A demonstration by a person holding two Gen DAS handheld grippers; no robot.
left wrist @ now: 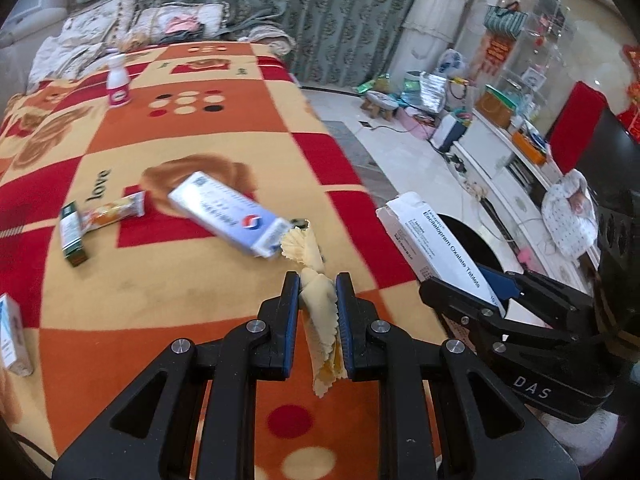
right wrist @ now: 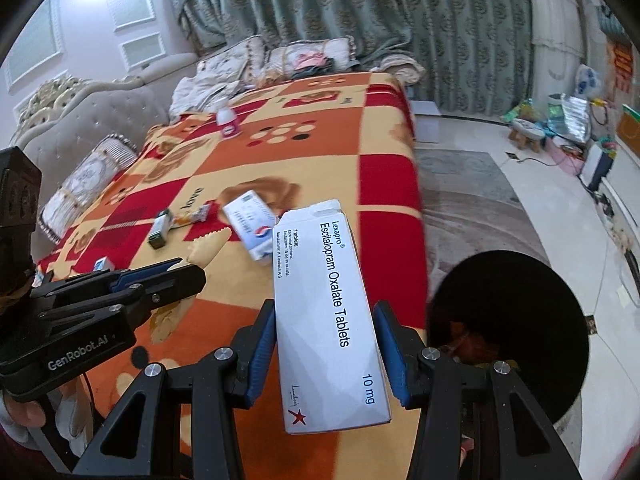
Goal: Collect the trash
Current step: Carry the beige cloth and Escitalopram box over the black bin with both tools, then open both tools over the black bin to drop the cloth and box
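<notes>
The left gripper (left wrist: 318,292) is pinching a soft, light wrapper (left wrist: 318,308) beside the bin (right wrist: 508,332), while the right gripper (right wrist: 326,340) is clamping a stiff, crushable carton (right wrist: 328,312) by its sides.

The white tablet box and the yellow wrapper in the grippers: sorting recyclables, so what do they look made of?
White tablet box: apparently thin matte cardboard, with printed text, crisp folded edges and an open end flap. Yellow wrapper: likely thin paper or plastic film, hard to tell which; it is crumpled, limp, with zigzag-cut edges.
</notes>
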